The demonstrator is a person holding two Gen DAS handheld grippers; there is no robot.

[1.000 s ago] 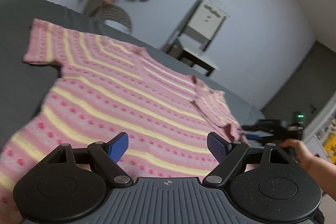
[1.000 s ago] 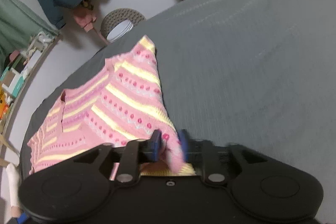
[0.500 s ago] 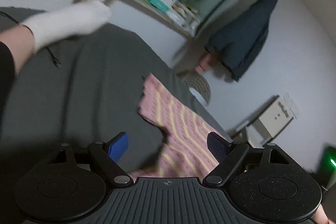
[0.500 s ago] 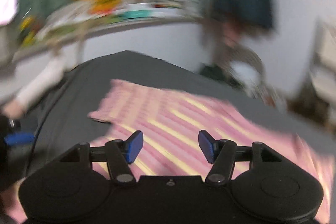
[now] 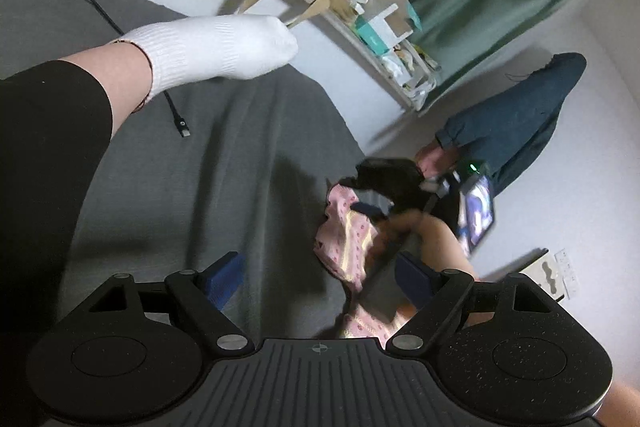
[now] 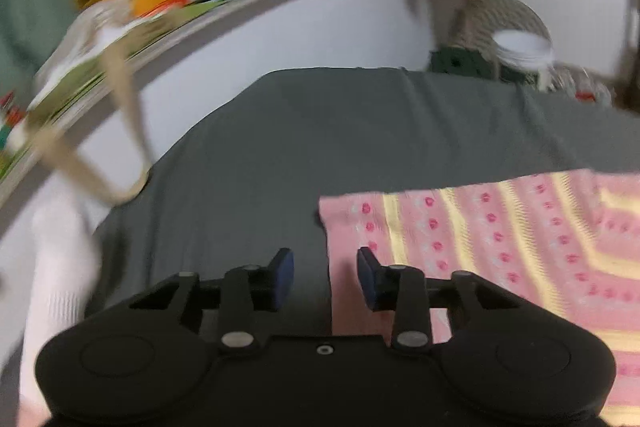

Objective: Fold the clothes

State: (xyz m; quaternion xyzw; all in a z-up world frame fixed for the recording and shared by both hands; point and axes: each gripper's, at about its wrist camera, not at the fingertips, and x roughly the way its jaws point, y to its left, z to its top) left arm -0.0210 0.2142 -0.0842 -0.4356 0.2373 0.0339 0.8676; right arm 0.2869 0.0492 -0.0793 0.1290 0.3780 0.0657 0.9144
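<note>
A pink knit shirt with yellow stripes and pink dots (image 6: 500, 227) lies on the grey bed cover (image 6: 320, 123). My right gripper (image 6: 325, 277) is open, its fingers straddling the shirt's left edge near a corner. In the left wrist view my left gripper (image 5: 320, 277) is open and empty above the grey cover (image 5: 240, 167). The right gripper (image 5: 384, 183) shows there beyond it, at a bunched part of the shirt (image 5: 348, 239), with the hand holding it. The image is blurred there.
A leg with a white sock (image 5: 216, 47) rests on the bed at left, with a black cable (image 5: 176, 115) beside it. A cluttered shelf (image 5: 352, 7) and green curtain run along the wall. A dark jacket (image 5: 516, 123) hangs at right. A round wicker stool (image 6: 504, 27) stands beyond the bed.
Both grippers swung left toward the shirt's other side. The right gripper let go of the first sleeve, opened wide, and its jaws have since narrowed at the shirt's left edge.
</note>
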